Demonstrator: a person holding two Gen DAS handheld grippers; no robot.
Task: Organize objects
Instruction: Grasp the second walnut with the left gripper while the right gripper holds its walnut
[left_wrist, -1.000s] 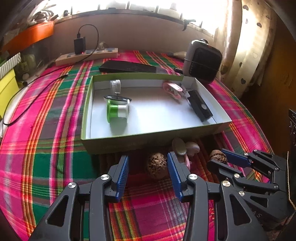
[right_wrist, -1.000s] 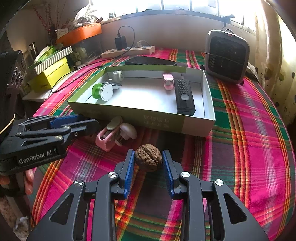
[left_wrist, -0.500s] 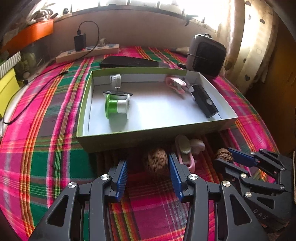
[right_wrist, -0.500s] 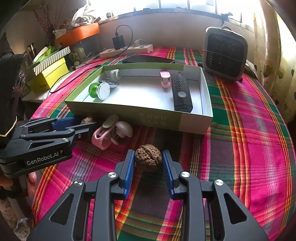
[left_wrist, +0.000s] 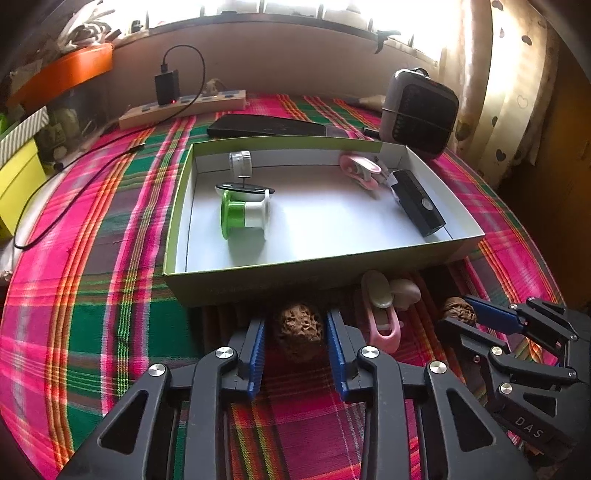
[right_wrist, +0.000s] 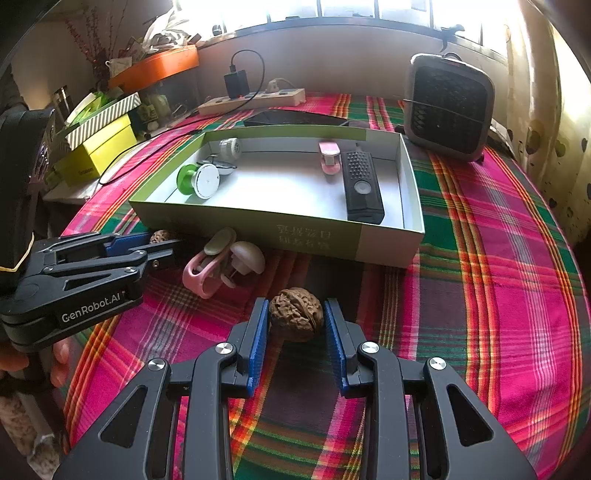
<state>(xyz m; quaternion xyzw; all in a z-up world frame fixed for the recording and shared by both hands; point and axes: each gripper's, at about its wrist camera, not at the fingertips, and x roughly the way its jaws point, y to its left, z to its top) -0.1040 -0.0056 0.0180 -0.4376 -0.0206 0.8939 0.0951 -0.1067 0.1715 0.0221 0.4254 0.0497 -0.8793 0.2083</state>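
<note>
Your left gripper (left_wrist: 295, 341) and right gripper (right_wrist: 293, 321) each stand part-open around a walnut (left_wrist: 299, 329) (right_wrist: 295, 314), just before the box (left_wrist: 458, 242). Walnuts: light, hard, rollable; pinch their widest middle.

Strong daylight blows out the wide back window (right_wrist: 369, 11) far beyond the fingers; fisheye bending and dark vignetting at edges, soft shadow under the green cardboard box (left_wrist: 258, 284)

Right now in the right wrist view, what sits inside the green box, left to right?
Green-and-white thread spool → small white ribbed cap → pink plastic clip → black rectangular remote, all inside the shallow green cardboard box.
</note>
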